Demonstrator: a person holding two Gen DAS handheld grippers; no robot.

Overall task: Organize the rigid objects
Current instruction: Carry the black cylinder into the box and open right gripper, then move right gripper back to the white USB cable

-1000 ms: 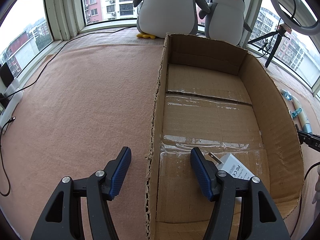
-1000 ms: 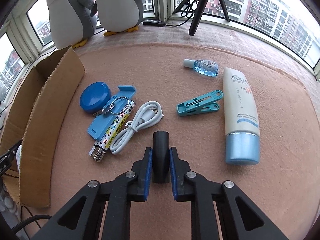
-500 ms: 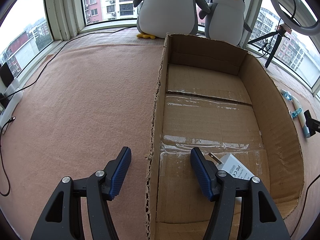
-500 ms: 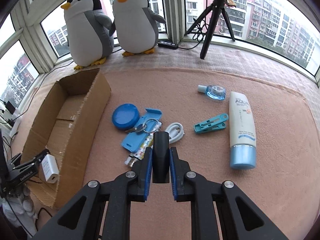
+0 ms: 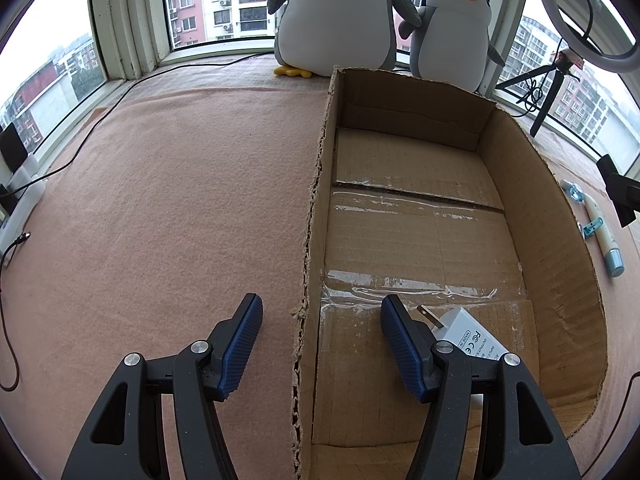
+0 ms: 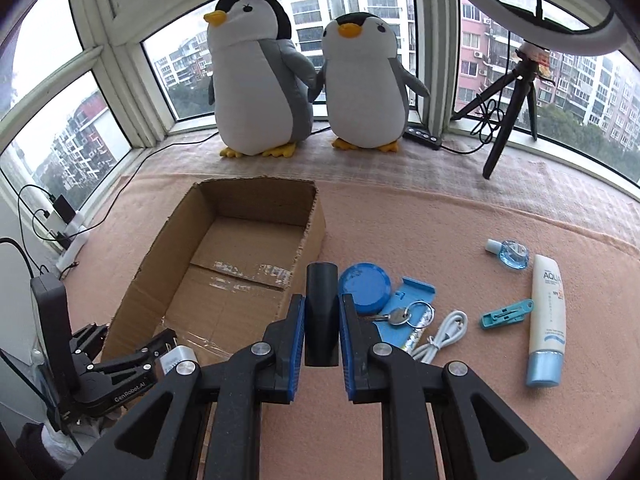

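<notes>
Room: pink felt mat (image 5: 168, 208) under bay windows; plush penguins (image 6: 260, 80) behind the cardboard box (image 5: 532, 208).
Left view: my left gripper (image 5: 320, 344) unchanged, spread wide astride the box's near wall; white charger (image 5: 466, 334) inside, beside one finger.
Right view: I've lifted my right gripper (image 6: 322, 316) toward the box; it clamps the black cylinder (image 6: 322, 304), now near the box's rim; drop-off looks close.

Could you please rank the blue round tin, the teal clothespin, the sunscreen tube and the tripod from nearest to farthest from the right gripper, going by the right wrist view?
1. Blue round tin: just right of the right gripper, beside its fingertips.
2. Teal clothespin: farther right on the mat.
3. Sunscreen tube: right of the clothespin.
4. Tripod: far back right, by the window.
</notes>
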